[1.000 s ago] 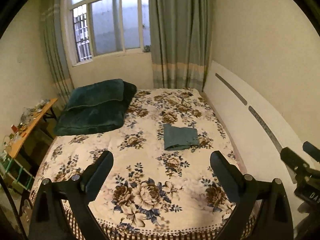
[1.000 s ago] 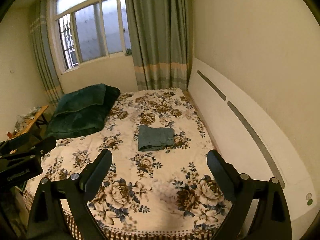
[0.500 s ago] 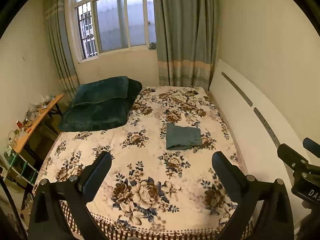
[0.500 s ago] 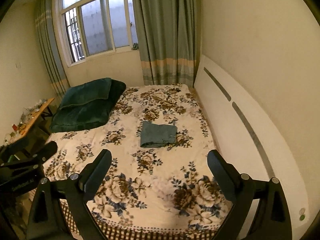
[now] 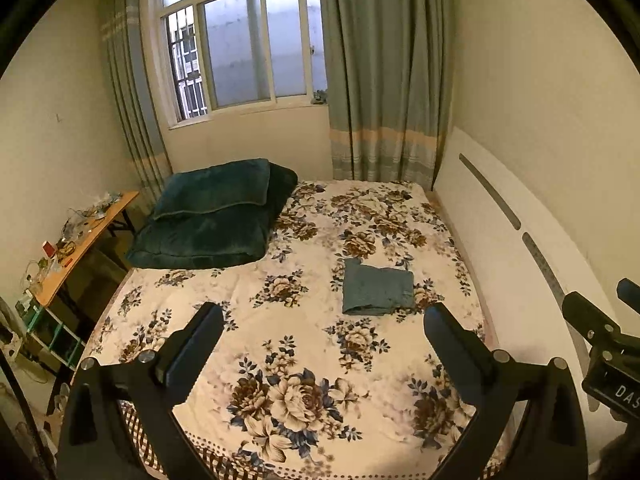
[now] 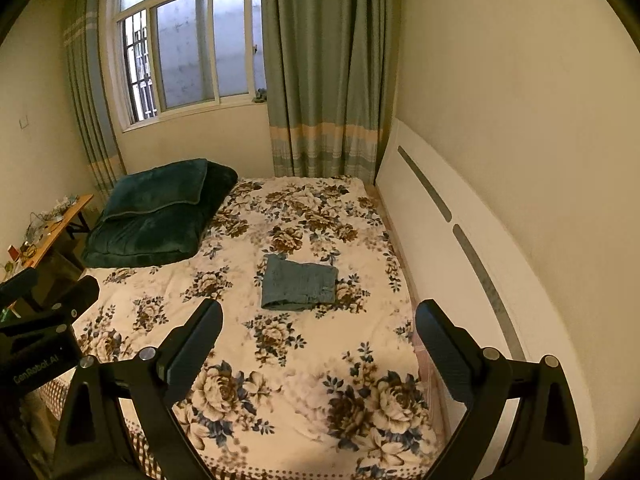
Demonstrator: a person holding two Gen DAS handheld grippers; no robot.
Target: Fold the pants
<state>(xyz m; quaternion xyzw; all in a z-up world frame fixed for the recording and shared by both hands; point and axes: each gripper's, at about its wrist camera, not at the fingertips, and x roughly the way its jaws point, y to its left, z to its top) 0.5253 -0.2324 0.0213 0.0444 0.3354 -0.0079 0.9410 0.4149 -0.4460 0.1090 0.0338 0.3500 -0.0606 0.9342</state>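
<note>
Left wrist view: folded grey-blue denim pants (image 5: 378,287) lie flat on the floral bedspread (image 5: 280,344), well beyond the left gripper (image 5: 322,340), whose jaws stand wide apart and empty. Right wrist view: right gripper (image 6: 318,338) likewise spread, empty; pants (image 6: 299,283) look soft, moderately heavy; best pinched at the rolled near edge; inner layers hidden

Floral bedspread (image 5: 280,360); dark green quilt (image 5: 212,216) at far-left corner; cluttered side table (image 5: 80,240).

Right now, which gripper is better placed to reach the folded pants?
Right, slightly. The pants lie toward the bed's headboard side, nearer the right gripper; both it and the left gripper are open and well back.
</note>
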